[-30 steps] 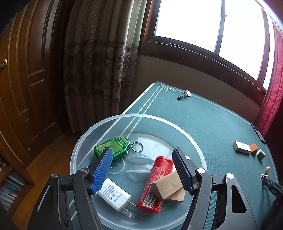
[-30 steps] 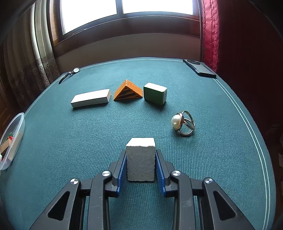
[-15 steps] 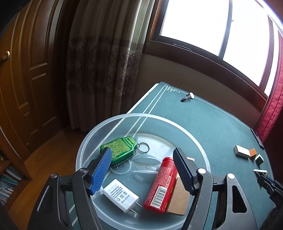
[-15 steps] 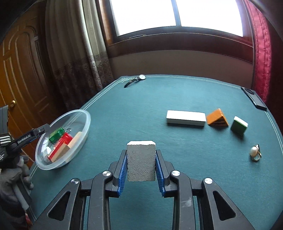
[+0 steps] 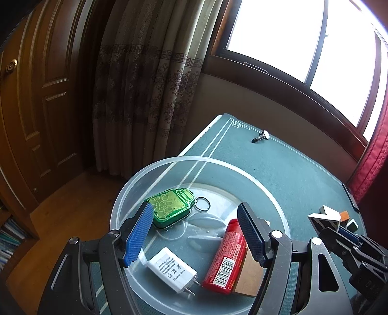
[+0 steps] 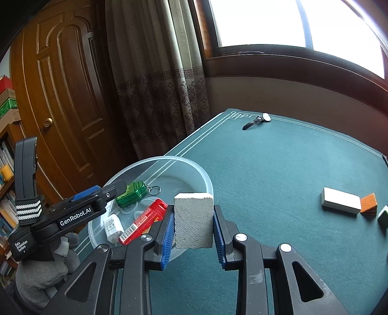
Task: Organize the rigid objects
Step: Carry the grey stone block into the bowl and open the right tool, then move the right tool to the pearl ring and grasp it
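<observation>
Two hand-held grippers meet at the clear bowl (image 6: pixel 206 179) near the bench's (image 6: pixel 278 164) corner. The right hand-held gripper (image 6: pixel 194 230) is clamped on a grey block (image 6: pixel 193 219), held upright between its blue pads (image 6: pixel 168 235), just beside the bowl's near rim and above the green cloth. From the left wrist view, that block (image 5: pixel 325 219) shows at the far right, past the bowl's edge.

The left hand-held gripper (image 5: pixel 196 236) hangs over the bowl (image 5: pixel 194 161) with its jaws spread wide and nothing between them. Below it lie four things: a green keychain (image 5: pixel 171 208) ahead of its left pad, a white charger (image 5: pixel 173 272) under the gap, a red tube (image 5: pixel 226 254) beneath its right pad, and a wooden block (image 5: pixel 249 276) touching the tube's right side. A gloved hand (image 6: pixel 43 271) grips the left tool from below.

Well to the right of the held block, a white block (image 6: pixel 340 200), an orange wedge (image 6: pixel 369 203) and a green-sided block (image 6: pixel 383 215) sit in a row on the bench, the wedge touching the white block. Far ahead, near the bench's back edge, lies a watch (image 6: pixel 258 120). Beyond are a patterned curtain (image 6: pixel 157 80), a wooden door (image 6: pixel 63 84) and a window (image 6: pixel 291 21).
</observation>
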{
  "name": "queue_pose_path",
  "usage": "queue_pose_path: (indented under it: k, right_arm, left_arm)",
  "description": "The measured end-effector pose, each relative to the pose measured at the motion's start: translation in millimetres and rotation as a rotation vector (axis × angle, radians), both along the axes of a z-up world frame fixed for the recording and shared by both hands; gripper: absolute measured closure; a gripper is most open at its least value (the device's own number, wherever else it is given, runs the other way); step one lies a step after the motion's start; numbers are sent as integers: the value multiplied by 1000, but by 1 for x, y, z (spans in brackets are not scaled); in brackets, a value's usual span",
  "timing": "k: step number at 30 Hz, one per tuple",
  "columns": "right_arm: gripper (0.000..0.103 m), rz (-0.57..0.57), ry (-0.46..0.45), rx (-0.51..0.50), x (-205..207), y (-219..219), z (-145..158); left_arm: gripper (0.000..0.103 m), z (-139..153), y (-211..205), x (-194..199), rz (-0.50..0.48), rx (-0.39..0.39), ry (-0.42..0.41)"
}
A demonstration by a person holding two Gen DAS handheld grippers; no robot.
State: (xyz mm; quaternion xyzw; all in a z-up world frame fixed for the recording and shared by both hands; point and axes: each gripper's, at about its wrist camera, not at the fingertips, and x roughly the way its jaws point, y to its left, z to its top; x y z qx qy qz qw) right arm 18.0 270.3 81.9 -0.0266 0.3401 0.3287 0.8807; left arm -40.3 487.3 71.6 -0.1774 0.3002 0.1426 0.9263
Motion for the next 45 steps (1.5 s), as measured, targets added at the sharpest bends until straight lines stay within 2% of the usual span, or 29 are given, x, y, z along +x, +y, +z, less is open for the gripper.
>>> queue_pose_path:
  k: [4,5,6,8,13,18,22,32,34,45]
  right_arm:
    - [71,22,7,12,9,21,0]
    - [68,26,10,17,11,25,-1]
    - [64,30,15,22,14,28,-2]
    - [46,23,19,26,17,30,-4]
    - [45,-21,34,-4,18,15,-19]
    - [45,-90,78,5,20,-11,-31]
    - [44,-123,81,3,17,-27,-35]
    - [25,-231,98,-24,13,-69,-49]
    - [25,-257,111,-27,14,-80,-52]
    - [25,-391,125,-14,11,-140,-56]
  left_arm:
    - [30,-3,5,0,14,-13,4]
    - [28,-4,6,0,17,-16,6]
    - [27,-5,7,0,20,-19,8]
    - [24,-5,8,0,22,-25,9]
    - [24,-6,8,1,22,-30,14]
    - [24,-12,2,4,8,-26,34]
    - [24,-15,-7,7,-12,-15,46]
    - [22,-19,-16,11,-31,-13,64]
    - [18,-19,-16,11,-29,-22,65]
    - [18,-23,-32,17,-68,-21,81]
